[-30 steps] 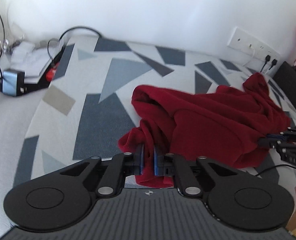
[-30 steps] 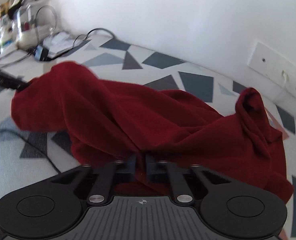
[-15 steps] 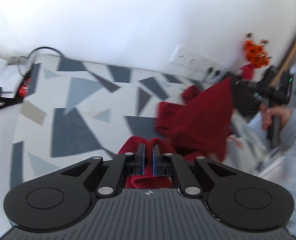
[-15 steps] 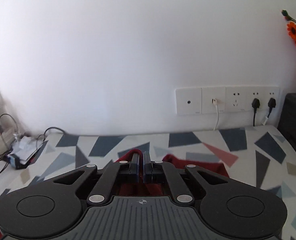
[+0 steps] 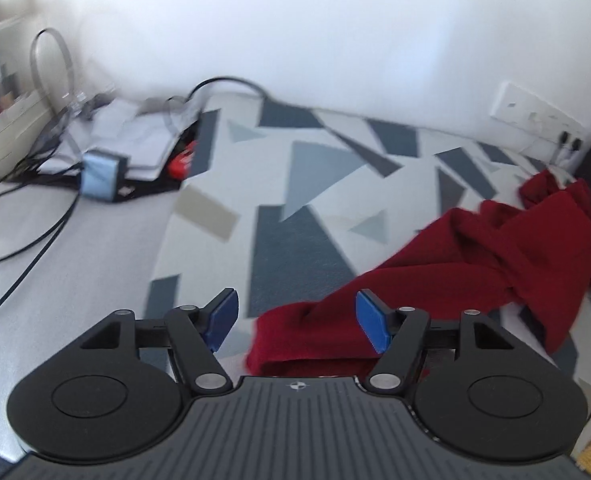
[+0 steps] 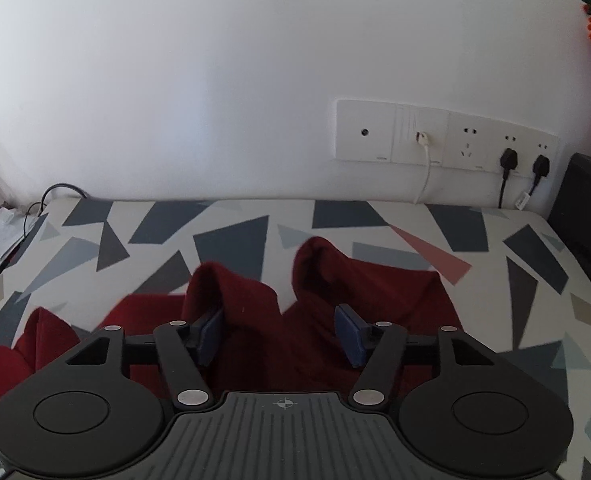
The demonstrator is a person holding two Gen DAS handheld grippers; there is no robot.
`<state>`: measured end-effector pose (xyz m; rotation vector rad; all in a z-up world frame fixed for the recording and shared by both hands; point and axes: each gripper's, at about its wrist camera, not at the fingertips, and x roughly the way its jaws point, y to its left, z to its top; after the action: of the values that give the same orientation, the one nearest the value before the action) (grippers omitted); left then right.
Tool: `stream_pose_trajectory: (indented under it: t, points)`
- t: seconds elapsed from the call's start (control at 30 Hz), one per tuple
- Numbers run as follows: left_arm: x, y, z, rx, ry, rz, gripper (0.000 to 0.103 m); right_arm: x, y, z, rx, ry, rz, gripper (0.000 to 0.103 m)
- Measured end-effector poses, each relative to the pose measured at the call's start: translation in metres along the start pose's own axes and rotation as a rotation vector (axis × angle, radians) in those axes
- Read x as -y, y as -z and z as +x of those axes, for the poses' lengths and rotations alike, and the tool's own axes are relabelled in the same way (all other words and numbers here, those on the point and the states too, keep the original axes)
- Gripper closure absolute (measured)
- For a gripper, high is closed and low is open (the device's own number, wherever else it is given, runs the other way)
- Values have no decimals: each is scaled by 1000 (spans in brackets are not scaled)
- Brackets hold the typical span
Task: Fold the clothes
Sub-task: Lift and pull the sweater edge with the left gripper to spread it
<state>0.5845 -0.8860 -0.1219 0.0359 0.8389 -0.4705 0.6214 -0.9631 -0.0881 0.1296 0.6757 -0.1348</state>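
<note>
The left gripper [image 5: 297, 320] has just been opening and stands released, the red garment [image 5: 475, 256] lying loose between its pads. The right gripper [image 6: 277, 332] has likewise just opened, grasping nothing. The garment lies crumpled on the patterned sheet [image 5: 295, 184].

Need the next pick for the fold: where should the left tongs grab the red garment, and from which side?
Judging from the left wrist view: take the near folded edge of the red garment, coming from above and in front. It bunches up off the patterned cover right under the left tongs, whose jaws have just opened and stand clear of it.
</note>
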Motion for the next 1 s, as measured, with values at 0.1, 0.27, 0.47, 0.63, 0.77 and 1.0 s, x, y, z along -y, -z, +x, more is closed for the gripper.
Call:
stream_pose_trajectory:
  t: [0.1,0.27,0.47,0.63,0.77,1.0]
  points:
    - [19,-11,10,-1,57,63,33,13,14,-14,-14,11,49,47]
    - [76,-33,54,-23,110,330,33,18,36,-22,-45,9,85,47]
    - [144,-39,93,17,181,799,33,20,57,-28,-72,35,133,47]
    - [174,-31,116,3,219,974,61,23,71,-39,-83,69,134,47]
    - [172,-29,101,30,263,912,94,21,77,-43,-82,65,108,47]
    - [113,-36,13,120,414,484,95,11,64,-29,-78,-9,60,47]
